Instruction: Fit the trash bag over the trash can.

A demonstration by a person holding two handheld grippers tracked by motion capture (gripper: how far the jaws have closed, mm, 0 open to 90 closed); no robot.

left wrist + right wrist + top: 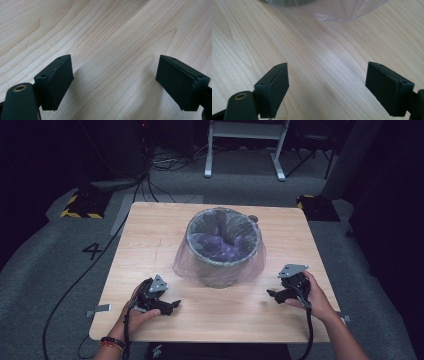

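Both grippers sit low over the wooden surface [150, 245], each held in a hand, nothing between the fingers of either. Left gripper [167, 307]: fingers [60, 80] spread wide, bare wood grain between them. Right gripper [274, 295]: fingers [275, 86] likewise wide apart and empty.

The waste bin [223, 247] stands ahead of both pairs of fingers, between the two grippers and farther from the person, lined with a thin translucent bag [182, 262] whose loose skirt drapes over the rim and down the outside. In the right gripper view the bag's lower edge [332, 11] lies just ahead of the fingers, resting on the surface.

Judgement: the step in hand looks like an approach to the bag, probably to take its draped edge on either side.

Notes for doing it well:
- Film is thin and slack; pinch a gathered fold, not a single layer.
- Bring the fingers in level with the hem, one side each.
- Bin looks light; an uneven pull may tip or slide it.
- Close fully before lifting.
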